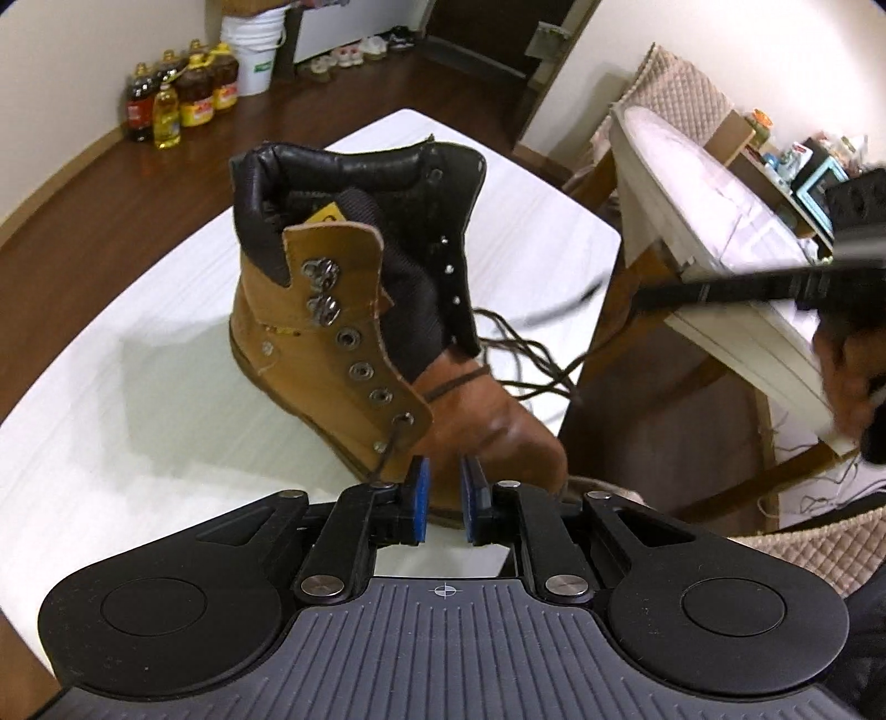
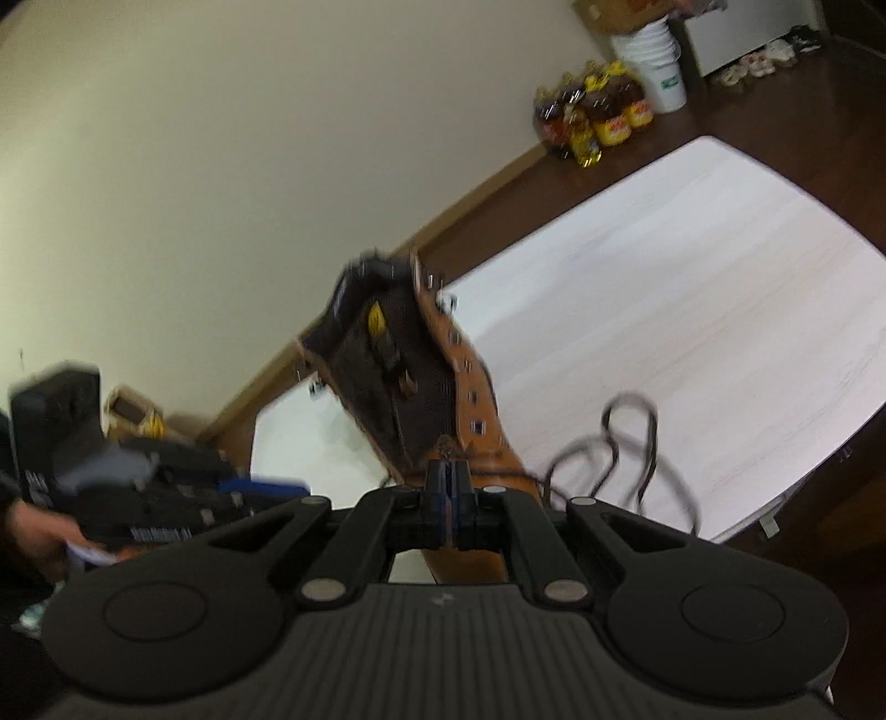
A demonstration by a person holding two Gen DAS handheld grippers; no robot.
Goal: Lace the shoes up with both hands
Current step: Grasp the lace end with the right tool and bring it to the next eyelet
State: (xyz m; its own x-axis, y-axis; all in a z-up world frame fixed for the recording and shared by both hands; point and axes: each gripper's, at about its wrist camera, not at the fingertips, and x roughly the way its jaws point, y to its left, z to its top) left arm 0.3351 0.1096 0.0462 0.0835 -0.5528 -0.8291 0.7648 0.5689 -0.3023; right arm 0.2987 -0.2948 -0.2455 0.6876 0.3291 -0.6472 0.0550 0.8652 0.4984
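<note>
A tan lace-up boot (image 1: pixel 332 354) with a black padded collar stands on the white table (image 1: pixel 111 443), its tongue pulled open. A dark brown lace (image 1: pixel 390 446) runs from the lowest eyelet down past the left pad. More lace (image 1: pixel 531 360) lies in loose loops beside the boot. My left gripper (image 1: pixel 446 484) hovers just before the toe, open, with nothing between its blue pads. My right gripper (image 2: pixel 449 479) is shut above the boot's vamp (image 2: pixel 498 459); blur hides whether any lace is pinched. In the left wrist view the right gripper (image 1: pixel 775 288) is a blurred black shape at the right.
Oil bottles (image 1: pixel 183 94) and a white bucket (image 1: pixel 256 50) stand on the dark wood floor by the wall. A second white table (image 1: pixel 714 221) and chairs with quilted covers (image 1: pixel 681 88) are close on the right. A person's hand (image 1: pixel 847 387) shows at the right edge.
</note>
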